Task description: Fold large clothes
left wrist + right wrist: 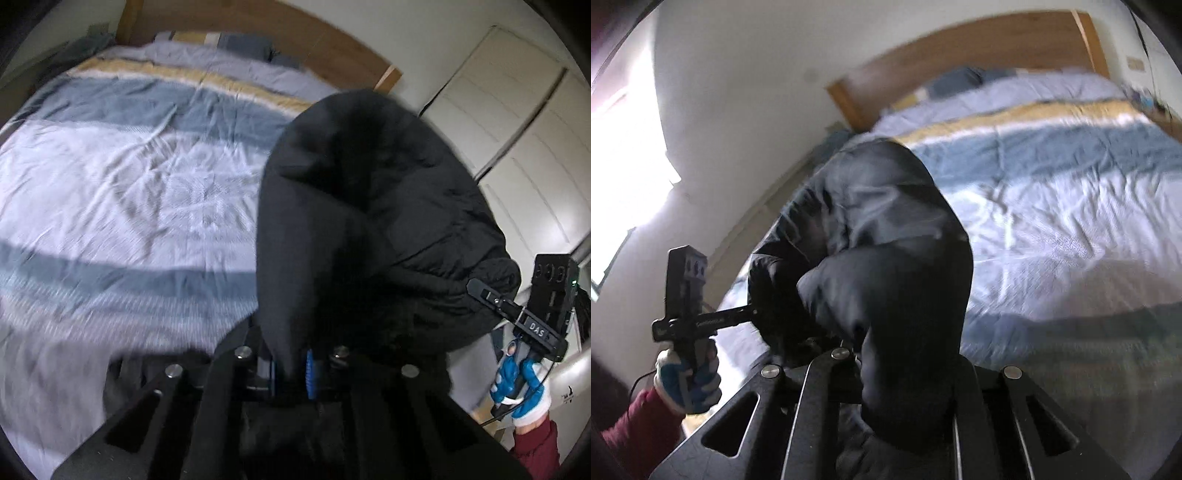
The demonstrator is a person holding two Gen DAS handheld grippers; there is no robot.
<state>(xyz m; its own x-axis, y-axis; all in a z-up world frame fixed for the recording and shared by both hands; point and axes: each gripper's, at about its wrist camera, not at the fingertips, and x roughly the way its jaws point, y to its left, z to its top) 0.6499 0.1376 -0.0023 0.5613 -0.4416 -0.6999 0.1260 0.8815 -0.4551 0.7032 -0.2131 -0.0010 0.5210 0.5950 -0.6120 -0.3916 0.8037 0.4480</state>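
Both claws are up over the bed (110, 177), and the black jacket (369, 221) hangs bunched between them, lifted clear of the striped bedspread (1071, 192). The left claw (291, 373) is pinched narrow on a fold of the jacket, blue pads (309, 373) pressed into the cloth. The right claw (857, 354) is buried in dark fabric; it appears to be gripping the jacket, but its tips are hidden. From the left wrist view, the right claw (491, 295) bites the jacket's gathered edge, with a blue-gloved hand (517, 384) on its handle. The bedspread lies broad and bare, from the near edge up to the wooden headboard (979, 48), where pillows (236, 44) sit. White wardrobe doors (517, 122) stand beside the bed's far corner.
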